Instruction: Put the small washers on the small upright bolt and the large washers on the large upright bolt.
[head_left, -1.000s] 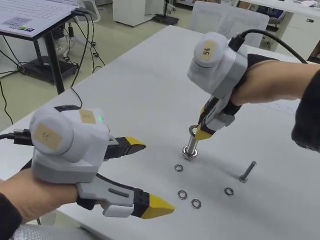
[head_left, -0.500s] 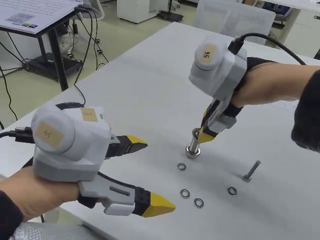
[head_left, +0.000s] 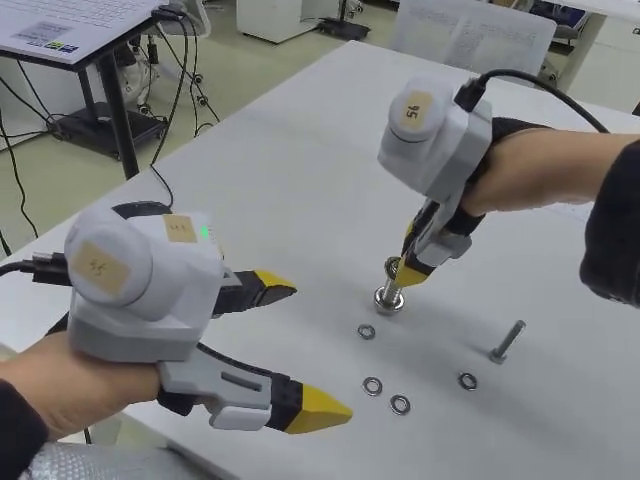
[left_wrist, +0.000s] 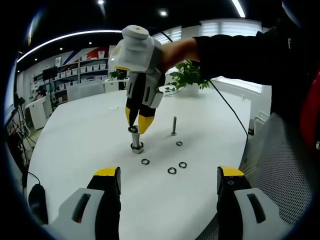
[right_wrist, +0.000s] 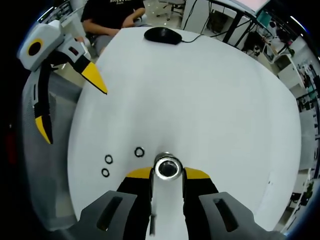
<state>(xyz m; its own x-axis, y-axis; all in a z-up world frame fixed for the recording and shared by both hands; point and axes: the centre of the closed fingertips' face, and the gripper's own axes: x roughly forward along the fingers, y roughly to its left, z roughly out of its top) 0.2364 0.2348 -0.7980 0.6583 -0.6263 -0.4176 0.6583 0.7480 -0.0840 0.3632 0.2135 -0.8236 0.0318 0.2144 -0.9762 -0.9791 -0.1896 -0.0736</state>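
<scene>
large bolt: silver, upright, mid-table
right gripper: jaws narrowed beside the bolt top, can't tell if pinching
left gripper: spread wide, near left
small washers: four, flat, near the bolt

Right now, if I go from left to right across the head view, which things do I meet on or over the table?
left gripper → large bolt → lone washer → small bolt
</scene>
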